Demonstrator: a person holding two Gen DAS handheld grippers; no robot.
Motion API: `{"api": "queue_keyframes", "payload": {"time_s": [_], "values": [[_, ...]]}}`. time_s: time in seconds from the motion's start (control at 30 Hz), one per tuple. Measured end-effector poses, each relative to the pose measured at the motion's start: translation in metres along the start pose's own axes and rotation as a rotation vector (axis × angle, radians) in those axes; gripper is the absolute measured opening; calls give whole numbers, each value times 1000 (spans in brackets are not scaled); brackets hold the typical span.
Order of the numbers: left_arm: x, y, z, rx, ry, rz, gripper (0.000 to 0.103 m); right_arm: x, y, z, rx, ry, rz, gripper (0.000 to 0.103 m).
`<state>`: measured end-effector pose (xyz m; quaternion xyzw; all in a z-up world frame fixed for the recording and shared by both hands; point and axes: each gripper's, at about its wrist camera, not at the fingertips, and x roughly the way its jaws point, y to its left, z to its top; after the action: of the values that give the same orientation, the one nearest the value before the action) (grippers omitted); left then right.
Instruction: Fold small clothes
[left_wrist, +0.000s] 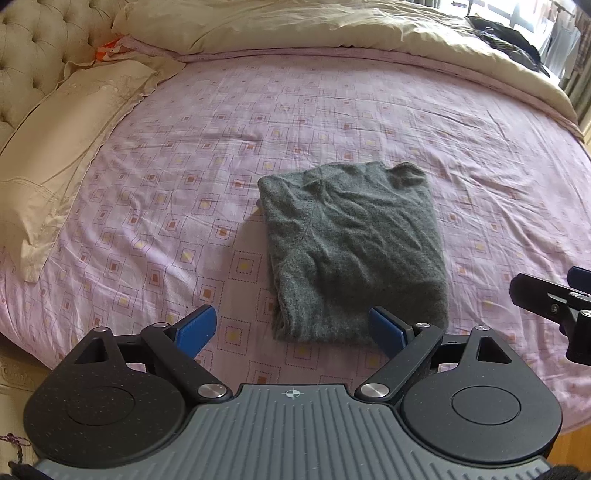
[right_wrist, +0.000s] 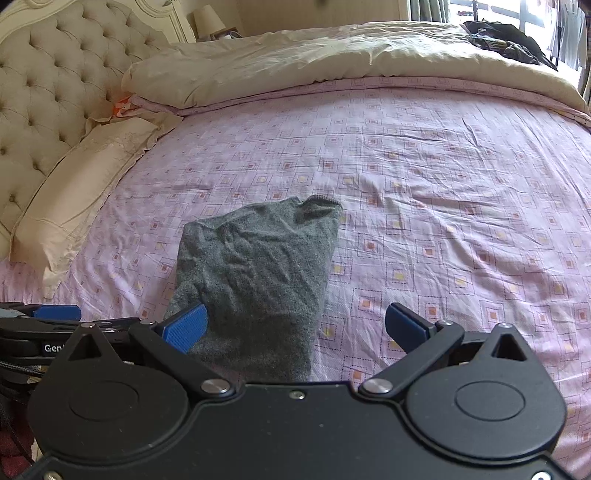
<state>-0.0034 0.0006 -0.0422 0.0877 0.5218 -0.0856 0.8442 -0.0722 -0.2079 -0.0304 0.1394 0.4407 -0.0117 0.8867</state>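
Both grippers, left (left_wrist: 291, 328) and right (right_wrist: 295, 325), stood wide and empty at lower frame, apparently backed off the folded grey sweater (left_wrist: 351, 251) lying mid-frame on the sheet (left_wrist: 480, 155).

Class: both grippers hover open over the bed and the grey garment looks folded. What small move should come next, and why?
Probably lower the left gripper and right gripper onto the grey garment's near edge for another fold. It lies as a long rectangle on the pink sheet, and both grippers are open and empty.
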Motion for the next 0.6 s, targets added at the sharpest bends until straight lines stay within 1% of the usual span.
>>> {"api": "queue_keyframes", "payload": {"time_s": [0.23,0.6], "values": [[1,3,-2,-5,19,7,90,6,-5,-3,48,31,14,102],[5,3,-4,-11,49,-4,90,10,-7,-5,71,48,23,102]]}}
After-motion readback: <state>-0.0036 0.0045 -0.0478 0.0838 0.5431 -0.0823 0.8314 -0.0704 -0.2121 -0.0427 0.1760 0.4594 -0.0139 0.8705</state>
